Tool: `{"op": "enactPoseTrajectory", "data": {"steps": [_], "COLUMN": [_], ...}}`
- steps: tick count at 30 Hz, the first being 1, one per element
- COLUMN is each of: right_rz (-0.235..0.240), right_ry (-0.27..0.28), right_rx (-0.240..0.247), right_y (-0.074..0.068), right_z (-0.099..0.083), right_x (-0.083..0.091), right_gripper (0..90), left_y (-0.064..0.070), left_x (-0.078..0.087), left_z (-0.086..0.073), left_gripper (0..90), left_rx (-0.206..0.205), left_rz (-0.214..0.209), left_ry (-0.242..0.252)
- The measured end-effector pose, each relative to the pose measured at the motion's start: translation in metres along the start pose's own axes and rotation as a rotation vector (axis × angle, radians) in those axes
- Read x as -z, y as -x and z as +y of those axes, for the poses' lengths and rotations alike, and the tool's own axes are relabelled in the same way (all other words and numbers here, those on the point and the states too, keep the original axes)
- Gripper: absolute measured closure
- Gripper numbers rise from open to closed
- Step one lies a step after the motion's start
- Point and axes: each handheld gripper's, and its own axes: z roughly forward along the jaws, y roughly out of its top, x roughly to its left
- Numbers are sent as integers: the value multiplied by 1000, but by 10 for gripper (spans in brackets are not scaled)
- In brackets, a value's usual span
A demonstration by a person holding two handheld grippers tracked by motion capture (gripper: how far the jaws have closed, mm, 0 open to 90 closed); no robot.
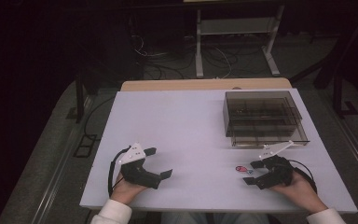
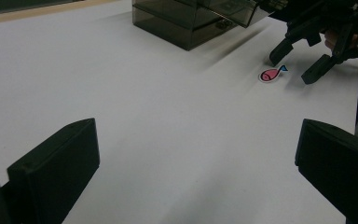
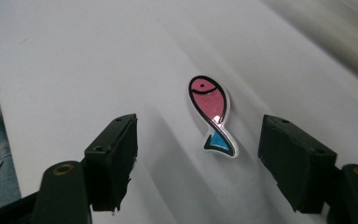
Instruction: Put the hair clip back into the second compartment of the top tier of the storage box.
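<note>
The right gripper [image 3: 198, 154] is hovering with jaws spread wide around the fish sticker [image 3: 210, 114], which is lying flat near the table's [image 1: 191, 121] front right edge. Being so thin, it is probably calling for low jaws closing across its narrow waist. The left gripper [image 1: 161, 163] is resting open near the front left corner.

Our left gripper [image 1: 161, 162]: jaws spread wide, low over table, our hand [image 1: 128, 186] beneath. Our right gripper [image 1: 253, 172]: jaws apart, tilted down, gripped by our right hand [image 1: 298, 184]; white sleeves at wrists
</note>
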Motion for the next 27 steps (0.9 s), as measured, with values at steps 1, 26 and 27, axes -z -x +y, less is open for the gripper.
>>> {"op": "enactPoseTrajectory", "data": {"steps": [1, 26, 27], "right_rz": [-1, -112, -108], "right_ry": [-4, -15, -17], "right_rx": [2, 84, 86], "right_y": [0, -4, -4], "right_z": [0, 1, 1], "right_x": [-1, -2, -2], "right_gripper": [295, 610, 632], "left_y": [0, 0, 0], "left_x": [0, -1, -1], "left_z": [0, 0, 0], "left_gripper": [0, 0, 0], "left_rx": [1, -1, 0], "left_rz": [0, -2, -2], "left_ry": [-1, 0, 0]}}
